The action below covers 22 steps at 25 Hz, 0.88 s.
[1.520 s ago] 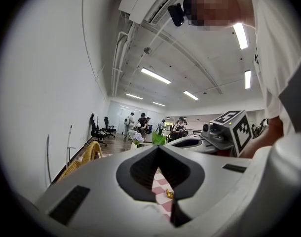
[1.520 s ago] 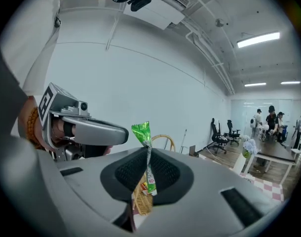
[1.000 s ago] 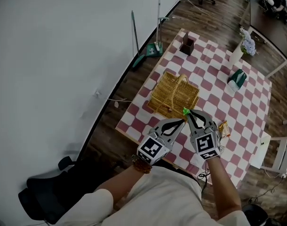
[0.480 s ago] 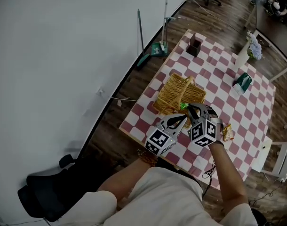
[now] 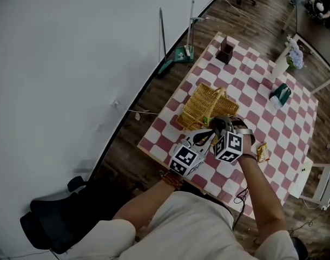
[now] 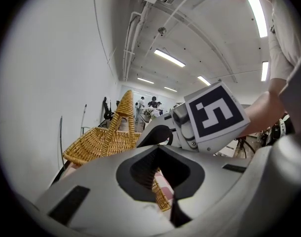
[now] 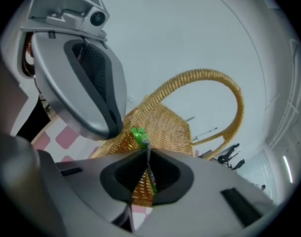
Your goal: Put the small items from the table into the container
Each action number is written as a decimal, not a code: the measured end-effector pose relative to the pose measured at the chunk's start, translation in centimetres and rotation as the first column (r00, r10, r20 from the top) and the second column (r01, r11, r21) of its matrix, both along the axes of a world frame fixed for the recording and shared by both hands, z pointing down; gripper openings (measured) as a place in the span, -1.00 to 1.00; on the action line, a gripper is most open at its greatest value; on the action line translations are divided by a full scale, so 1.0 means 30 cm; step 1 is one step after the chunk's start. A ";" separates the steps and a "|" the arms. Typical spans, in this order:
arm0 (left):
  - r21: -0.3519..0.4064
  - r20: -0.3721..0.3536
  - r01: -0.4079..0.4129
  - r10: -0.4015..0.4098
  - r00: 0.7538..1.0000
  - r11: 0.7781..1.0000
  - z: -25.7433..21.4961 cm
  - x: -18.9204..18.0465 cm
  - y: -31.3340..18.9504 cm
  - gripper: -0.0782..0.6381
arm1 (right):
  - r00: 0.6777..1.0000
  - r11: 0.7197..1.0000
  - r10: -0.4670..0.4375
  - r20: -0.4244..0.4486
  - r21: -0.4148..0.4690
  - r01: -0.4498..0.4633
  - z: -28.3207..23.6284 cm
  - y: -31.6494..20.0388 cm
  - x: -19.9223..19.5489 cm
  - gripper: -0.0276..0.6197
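A woven wicker basket (image 5: 204,107) with a hoop handle stands near the table's left edge. My right gripper (image 5: 215,124) hovers at the basket's near rim, shut on a small green packet (image 7: 139,137) whose top sticks out past the tips (image 7: 146,154). In the right gripper view the basket (image 7: 168,125) fills the space just behind the packet. My left gripper (image 5: 210,136) sits close beside the right one, shut with nothing in it (image 6: 159,148). A gold snack packet (image 5: 261,153) lies on the cloth to the right of my right hand.
The table carries a red-and-white checked cloth (image 5: 286,129). A green pouch (image 5: 279,95), a white vase of flowers (image 5: 289,61) and a dark box (image 5: 226,50) stand farther back. A broom and dustpan (image 5: 185,52) lean on the wall. A white chair (image 5: 316,180) stands at right.
Both grippers have sunk toward the basket's near rim. The right one has rolled, so its marker cube now faces sideways, and it still holds the green packet.
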State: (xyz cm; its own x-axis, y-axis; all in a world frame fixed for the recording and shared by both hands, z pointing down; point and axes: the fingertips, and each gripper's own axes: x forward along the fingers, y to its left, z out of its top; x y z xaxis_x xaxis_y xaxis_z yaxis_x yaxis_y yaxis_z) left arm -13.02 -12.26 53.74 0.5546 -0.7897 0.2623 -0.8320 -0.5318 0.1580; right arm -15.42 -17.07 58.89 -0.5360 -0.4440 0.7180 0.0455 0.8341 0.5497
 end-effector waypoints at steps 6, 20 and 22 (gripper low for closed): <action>-0.011 -0.002 0.012 -0.012 1.000 1.000 0.007 -0.015 0.005 -0.71 | 1.000 0.998 0.013 0.009 -0.058 -0.012 0.010 -0.002 -0.010 -0.73; -0.004 -0.026 0.015 -0.015 1.000 1.000 -0.022 -0.012 0.013 -0.71 | 0.980 0.981 0.128 0.155 -0.164 -0.102 -0.068 -0.015 0.031 -0.62; -0.002 -0.032 0.010 -0.010 0.999 1.000 -0.034 -0.004 0.018 -0.71 | 0.967 0.975 0.162 0.198 -0.184 -0.125 -0.099 -0.009 0.053 -0.62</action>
State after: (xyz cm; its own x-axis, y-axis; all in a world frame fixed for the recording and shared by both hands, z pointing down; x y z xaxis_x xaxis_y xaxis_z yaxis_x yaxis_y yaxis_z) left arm -13.13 -11.73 52.73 0.5547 -0.7948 0.2463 -0.8319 -0.5229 0.1858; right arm -13.84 -17.34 55.91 -0.6224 -0.4093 0.6671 -0.1831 0.9048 0.3844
